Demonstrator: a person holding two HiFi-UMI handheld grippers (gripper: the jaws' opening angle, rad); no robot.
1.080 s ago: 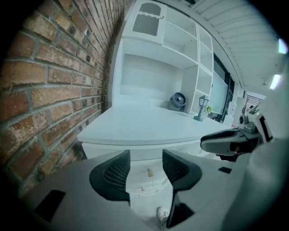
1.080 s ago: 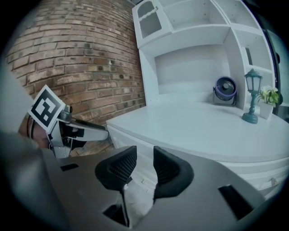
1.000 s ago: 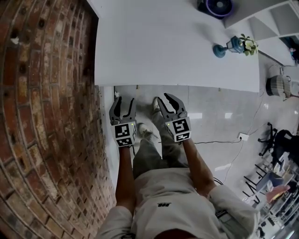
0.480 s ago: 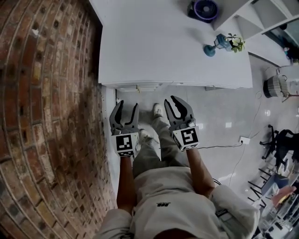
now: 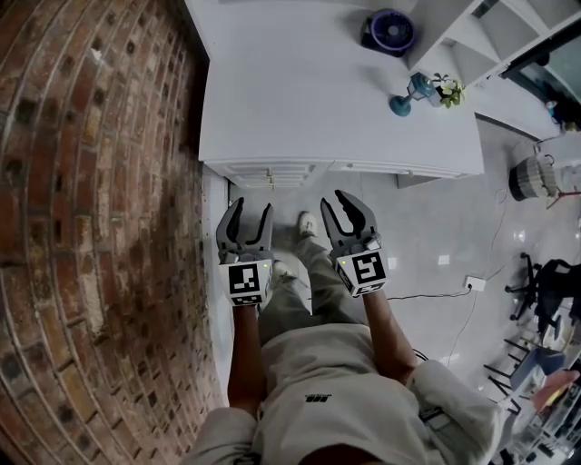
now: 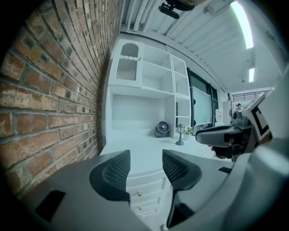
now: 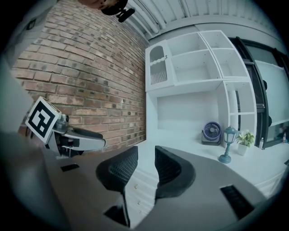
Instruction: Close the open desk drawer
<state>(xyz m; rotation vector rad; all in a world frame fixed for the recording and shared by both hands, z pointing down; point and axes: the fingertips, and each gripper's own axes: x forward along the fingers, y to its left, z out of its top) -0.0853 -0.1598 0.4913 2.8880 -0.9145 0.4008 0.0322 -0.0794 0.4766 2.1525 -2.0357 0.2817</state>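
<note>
A person stands over a pale tiled floor (image 5: pixel 427 227) with both tools held out at waist height, side by side and aimed at the desk front. The left gripper (image 5: pixel 250 211) has its fingers spread wide with nothing between them. The right gripper (image 5: pixel 345 207) is also empty, with a narrower gap between its fingers. Neither touches anything, and both hang clear of the furniture. Just beyond them, at the left end of the white desk (image 5: pixel 318 91) and hard against the brick wall (image 5: pixel 100 227), sits the drawer stack (image 5: pixel 268 171), directly ahead of the left tool. Its knobbed fronts look close to level with one another, and no view shows one clearly pulled out. That would fit either a drawer barely ajar or one already pushed home. Farther back on the desk stand a small fan (image 5: pixel 392 30), a blue lantern lamp (image 5: pixel 404 98) and a potted plant (image 5: pixel 447 89), below white shelves (image 5: pixel 472 27).
</note>
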